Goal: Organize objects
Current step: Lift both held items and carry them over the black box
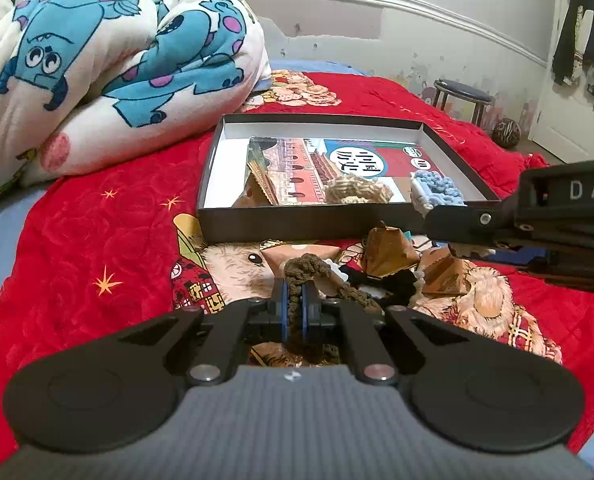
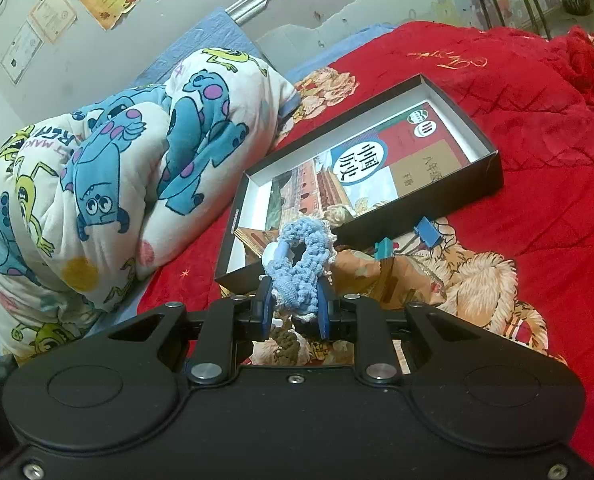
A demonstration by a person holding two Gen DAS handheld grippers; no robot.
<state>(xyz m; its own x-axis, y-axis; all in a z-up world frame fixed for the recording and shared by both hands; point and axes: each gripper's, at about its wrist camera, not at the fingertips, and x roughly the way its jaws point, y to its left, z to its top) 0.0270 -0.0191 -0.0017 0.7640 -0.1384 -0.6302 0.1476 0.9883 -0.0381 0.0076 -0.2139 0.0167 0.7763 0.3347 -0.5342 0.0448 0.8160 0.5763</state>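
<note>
Grippers are both clamping scrunchies: left gripper [image 1: 297, 300] squeezing the brown scrunchie [image 1: 303, 270], right gripper [image 2: 294, 309] gripping the blue scrunchie [image 2: 301, 256] before the box [image 2: 449, 196].

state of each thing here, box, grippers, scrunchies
black box: open, no lid, book inside
left gripper: shut on brown scrunchie
right gripper: shut on blue scrunchie
beige scrunchie: lying in the box
quilt: bundled up
</note>
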